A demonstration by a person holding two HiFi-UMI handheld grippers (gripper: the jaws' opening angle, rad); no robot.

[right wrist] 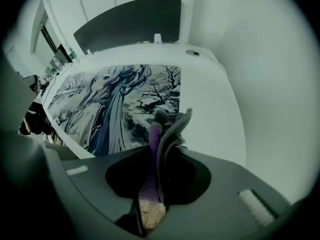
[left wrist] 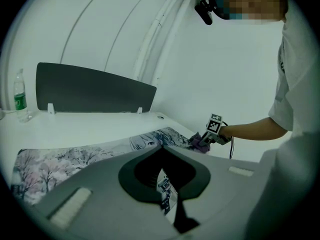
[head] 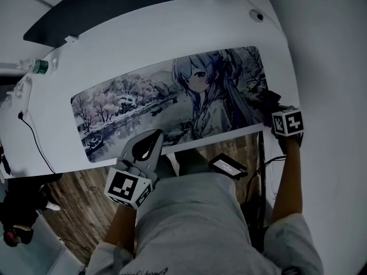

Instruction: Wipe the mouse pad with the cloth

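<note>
A long mouse pad (head: 172, 99) printed with an anime girl and a snowy landscape lies across the white desk (head: 143, 39). My right gripper (head: 274, 106) is at the pad's right end, shut on a dark grey and purple cloth (head: 266, 98). In the right gripper view the cloth (right wrist: 172, 126) sticks up from between the jaws, over the mouse pad's (right wrist: 100, 99) near corner. My left gripper (head: 153, 141) hovers at the pad's front edge near the middle, shut on nothing. The left gripper view shows the pad (left wrist: 75, 156), and far off the right gripper (left wrist: 207, 136) with the cloth (left wrist: 199, 144).
A water bottle (head: 37, 66) stands at the desk's left end, next to a black cable (head: 34, 139). A dark partition panel (head: 114, 4) runs along the back edge. A round grommet (head: 256, 15) sits at the back right. A phone (head: 227, 167) rests by my lap.
</note>
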